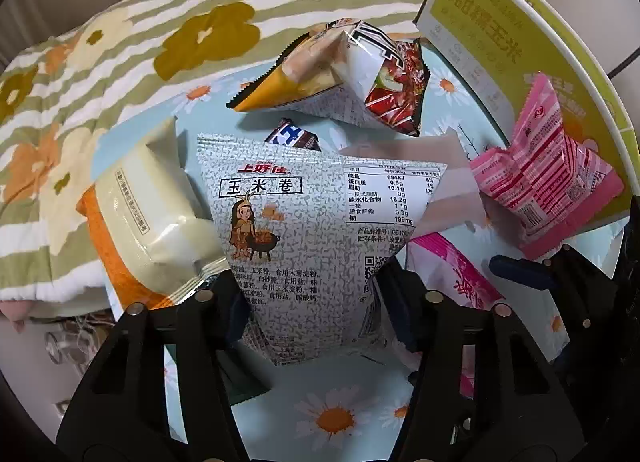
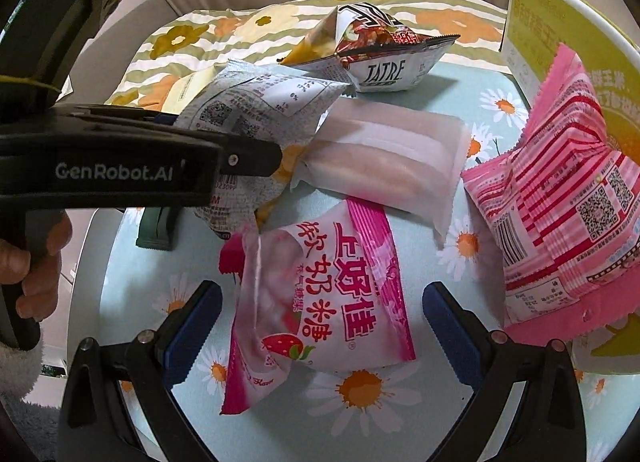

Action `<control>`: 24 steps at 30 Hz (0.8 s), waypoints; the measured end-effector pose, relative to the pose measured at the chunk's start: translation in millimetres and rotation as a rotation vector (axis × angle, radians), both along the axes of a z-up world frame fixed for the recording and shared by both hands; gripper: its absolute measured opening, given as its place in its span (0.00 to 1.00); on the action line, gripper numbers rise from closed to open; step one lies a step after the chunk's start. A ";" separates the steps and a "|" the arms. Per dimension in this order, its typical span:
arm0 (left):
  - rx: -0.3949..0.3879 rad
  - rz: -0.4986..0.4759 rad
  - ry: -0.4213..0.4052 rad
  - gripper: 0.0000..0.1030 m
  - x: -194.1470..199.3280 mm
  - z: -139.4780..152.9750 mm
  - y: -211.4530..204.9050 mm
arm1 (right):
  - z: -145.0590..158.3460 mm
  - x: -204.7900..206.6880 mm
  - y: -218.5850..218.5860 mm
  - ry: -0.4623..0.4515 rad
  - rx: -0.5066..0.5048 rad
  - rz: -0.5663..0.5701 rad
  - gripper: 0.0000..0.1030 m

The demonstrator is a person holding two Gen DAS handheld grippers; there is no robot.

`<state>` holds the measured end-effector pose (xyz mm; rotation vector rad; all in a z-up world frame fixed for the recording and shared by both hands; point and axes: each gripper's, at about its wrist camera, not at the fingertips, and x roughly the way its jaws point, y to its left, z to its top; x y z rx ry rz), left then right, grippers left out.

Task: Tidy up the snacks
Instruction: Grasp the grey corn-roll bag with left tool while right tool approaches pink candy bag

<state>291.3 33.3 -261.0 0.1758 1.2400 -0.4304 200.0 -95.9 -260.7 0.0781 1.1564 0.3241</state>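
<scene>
A grey speckled corn-roll bag [image 1: 304, 222] stands between the fingers of my left gripper [image 1: 308, 298], which is shut on its lower part and creases it. The right wrist view shows the same bag [image 2: 256, 102] under the left gripper's black finger [image 2: 256, 158]. My right gripper [image 2: 322, 306] is open and straddles a pink strawberry candy bag [image 2: 320, 302] lying on the round table [image 2: 360, 430]; small gaps separate both blue pads from it. That candy bag [image 1: 460, 274] lies just right of the grey one.
A pink striped bag [image 2: 560, 202] leans on a yellow-green box [image 2: 532, 22] at the right. A translucent white packet [image 2: 384, 158] and a TATRE bag [image 2: 380, 58] lie farther back. A cream packet [image 1: 152, 214] sits left. A flowered quilt [image 1: 160, 42] lies beyond the table.
</scene>
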 end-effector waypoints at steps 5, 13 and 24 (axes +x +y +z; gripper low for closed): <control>-0.020 0.006 -0.008 0.47 -6.3 10.2 1.6 | 0.7 2.9 0.8 -0.002 -0.005 -0.002 0.97; -0.049 0.013 -0.025 0.46 -15.3 24.5 7.7 | -3.6 -1.1 -1.5 0.008 -0.039 0.025 0.97; -0.059 0.048 -0.037 0.46 -27.1 37.1 21.7 | -14.0 -0.9 10.5 -0.005 -0.106 0.089 0.95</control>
